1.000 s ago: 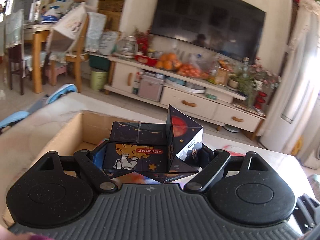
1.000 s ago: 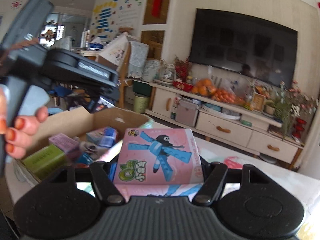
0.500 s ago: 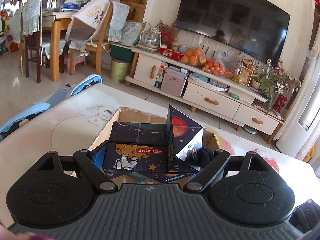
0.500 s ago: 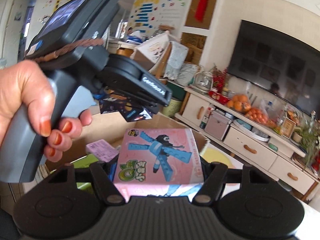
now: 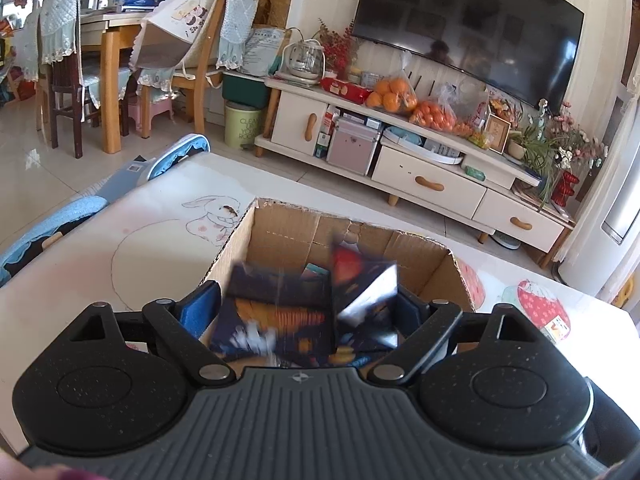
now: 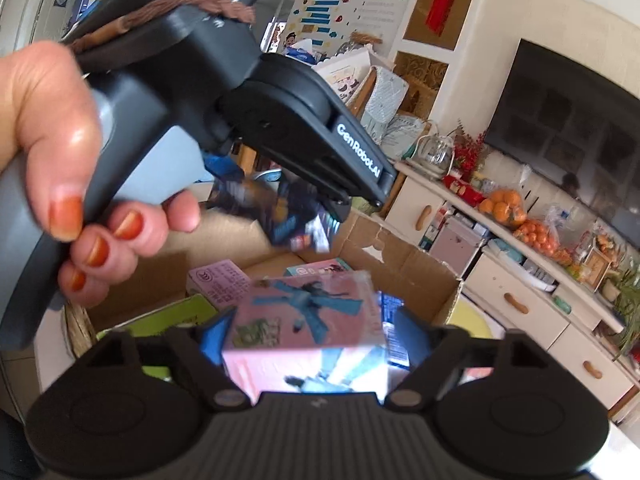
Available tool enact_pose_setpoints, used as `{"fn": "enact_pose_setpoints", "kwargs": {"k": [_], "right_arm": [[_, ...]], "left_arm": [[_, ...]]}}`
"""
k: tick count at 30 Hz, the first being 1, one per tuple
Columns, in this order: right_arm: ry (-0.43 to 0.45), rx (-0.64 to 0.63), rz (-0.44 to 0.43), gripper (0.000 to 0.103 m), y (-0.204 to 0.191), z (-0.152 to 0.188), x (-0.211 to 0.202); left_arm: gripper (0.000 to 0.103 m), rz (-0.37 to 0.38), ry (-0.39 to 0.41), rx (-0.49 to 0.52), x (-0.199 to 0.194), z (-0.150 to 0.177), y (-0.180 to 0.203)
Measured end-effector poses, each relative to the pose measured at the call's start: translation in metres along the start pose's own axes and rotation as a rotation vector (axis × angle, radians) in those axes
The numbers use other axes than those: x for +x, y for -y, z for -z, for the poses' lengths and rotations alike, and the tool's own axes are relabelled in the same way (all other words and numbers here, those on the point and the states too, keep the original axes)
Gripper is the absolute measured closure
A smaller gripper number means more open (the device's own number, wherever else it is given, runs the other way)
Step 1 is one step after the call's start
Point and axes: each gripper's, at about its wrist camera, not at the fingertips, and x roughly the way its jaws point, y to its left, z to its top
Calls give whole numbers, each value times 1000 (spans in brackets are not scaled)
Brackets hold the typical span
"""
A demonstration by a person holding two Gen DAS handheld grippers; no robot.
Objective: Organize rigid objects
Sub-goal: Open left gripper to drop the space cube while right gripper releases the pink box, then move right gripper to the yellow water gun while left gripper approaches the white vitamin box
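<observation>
My left gripper [image 5: 308, 308] is open above an open cardboard box [image 5: 280, 232]. The dark astronaut puzzle toy [image 5: 304, 304] is blurred between its spread fingers and falls toward the box; it also shows in the right wrist view [image 6: 276, 212] under the left gripper's body [image 6: 304, 120]. My right gripper [image 6: 316, 332] is open over the same box [image 6: 416, 268]. The pink toy box [image 6: 312, 320] with a blue figure is blurred between its fingers and drops loose.
The box holds a pink carton [image 6: 216, 280], a green carton [image 6: 168, 320] and a teal pack [image 6: 312, 268]. It stands on a white table with a rabbit drawing [image 5: 216, 216]. A TV cabinet [image 5: 420, 176] and dining chairs [image 5: 64, 72] stand beyond.
Both grippers moved over the box and opened. The astronaut toy and the pink toy box, held firmly before, are now loose and falling.
</observation>
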Motion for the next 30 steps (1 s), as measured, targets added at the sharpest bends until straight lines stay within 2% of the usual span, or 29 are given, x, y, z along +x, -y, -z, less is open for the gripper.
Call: {"fn": "enact_pose_setpoints", "kwargs": {"k": [8, 19, 23, 25, 27, 30], "right_arm": [[41, 32, 6, 15, 2, 4, -19], [50, 40, 2, 14, -6, 21, -42], [46, 59, 16, 13, -1, 28, -49], [46, 71, 34, 12, 1, 31, -53], [50, 90, 50, 12, 6, 35, -56], [53, 114, 88, 10, 15, 42, -60]], "left_arm": [[0, -5, 27, 8, -3, -1, 3], [0, 55, 17, -89, 1, 0, 5], [0, 56, 19, -111, 5, 4, 9], [0, 39, 22, -114, 8, 5, 10], [0, -20, 43, -97, 9, 5, 13], [0, -118, 130, -107, 2, 1, 9]]}}
